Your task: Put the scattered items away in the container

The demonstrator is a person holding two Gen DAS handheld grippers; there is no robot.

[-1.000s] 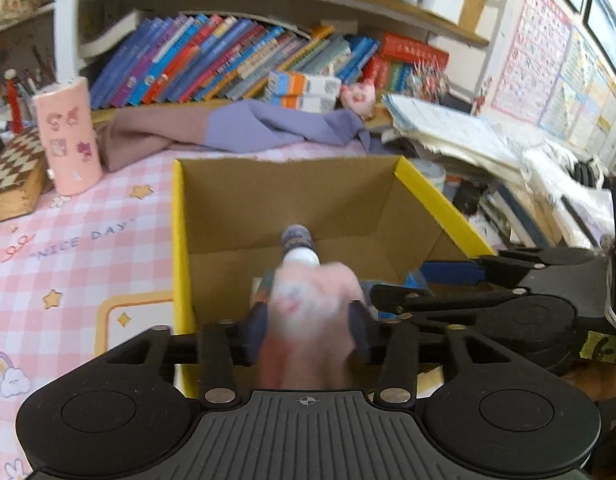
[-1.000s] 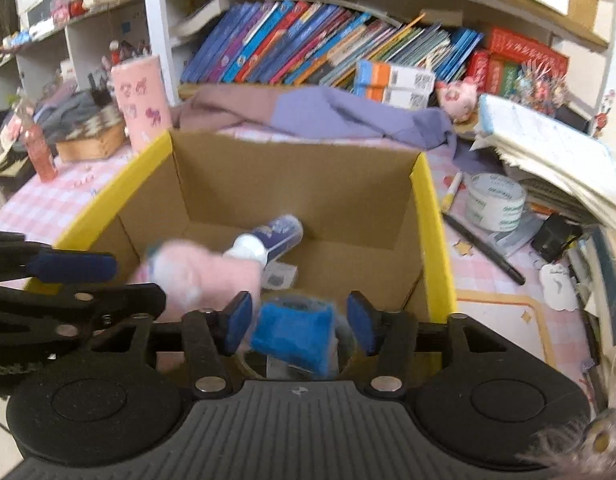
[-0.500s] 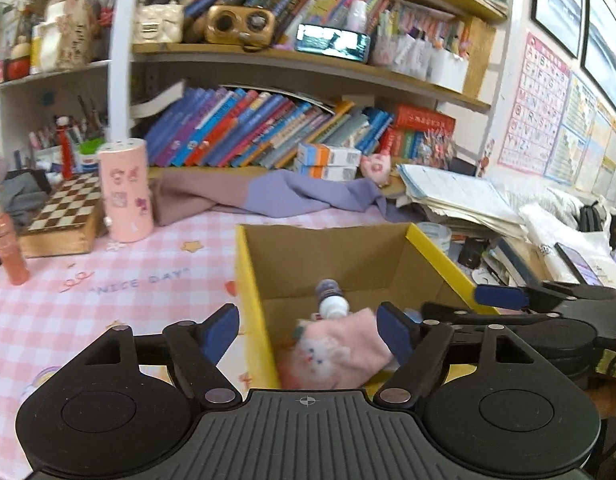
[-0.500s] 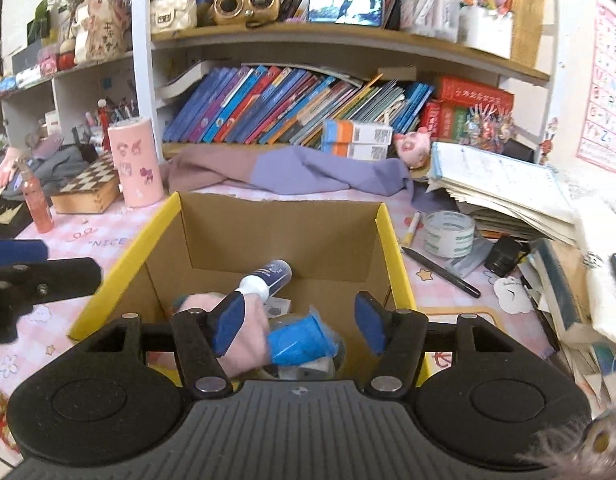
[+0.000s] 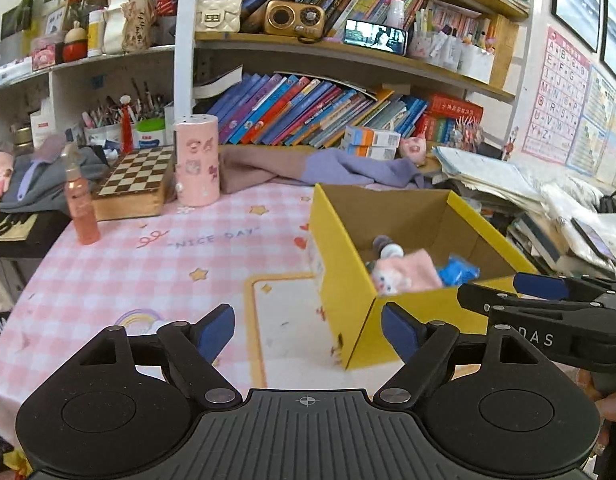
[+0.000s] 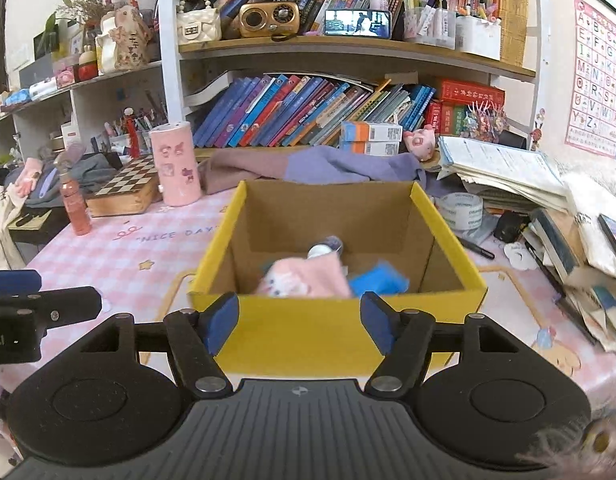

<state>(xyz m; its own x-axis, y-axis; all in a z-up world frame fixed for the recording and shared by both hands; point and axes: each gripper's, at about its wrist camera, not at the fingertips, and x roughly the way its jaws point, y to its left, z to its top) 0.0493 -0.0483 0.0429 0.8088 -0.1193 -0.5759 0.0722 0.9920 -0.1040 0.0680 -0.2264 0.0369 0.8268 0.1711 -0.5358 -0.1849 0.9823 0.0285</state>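
Two wrist views of a cluttered bench point(image 5: 128, 264) covered with a pink checked cloth. The left hand-held gripper point(image 5: 308, 332) hangs above the cloth just in front of the near left corner of the yellow cardboard box point(image 5: 339, 280); its blue pads stand wide apart, the jaws are opening, and nothing lies between them. The right hand-held gripper point(image 6: 299, 324) faces the near yellow wall of the box point(image 6: 339, 332); its jaws are also opening and hold nothing, the wall showing behind the gap.

Inside the box, on its brown floor, lie three tidied items close together: a pink plush item with a small face point(image 6: 304, 280) at the near side, a blue crumpled packet point(image 6: 377, 278) just beside it on the right, and a small bottle with a white collar and dark cap point(image 6: 325, 246) behind the plush, partly hidden by it. The same three appear in the left view: plush point(image 5: 403, 274), packet point(image 5: 457, 272), bottle point(image 5: 385, 246).

Outside the box, on the bench: a pink cylindrical holder point(image 6: 175, 166), a chessboard box point(image 6: 126, 188), an orange-pink bottle point(image 6: 74, 204), a roll of clear tape point(image 6: 463, 210) and a black pen point(image 6: 475, 246) to the right of the box. A folded mauve and purple cloth point(image 6: 308, 166) lies behind the box, in front of a row of leaning books point(image 6: 308, 112).
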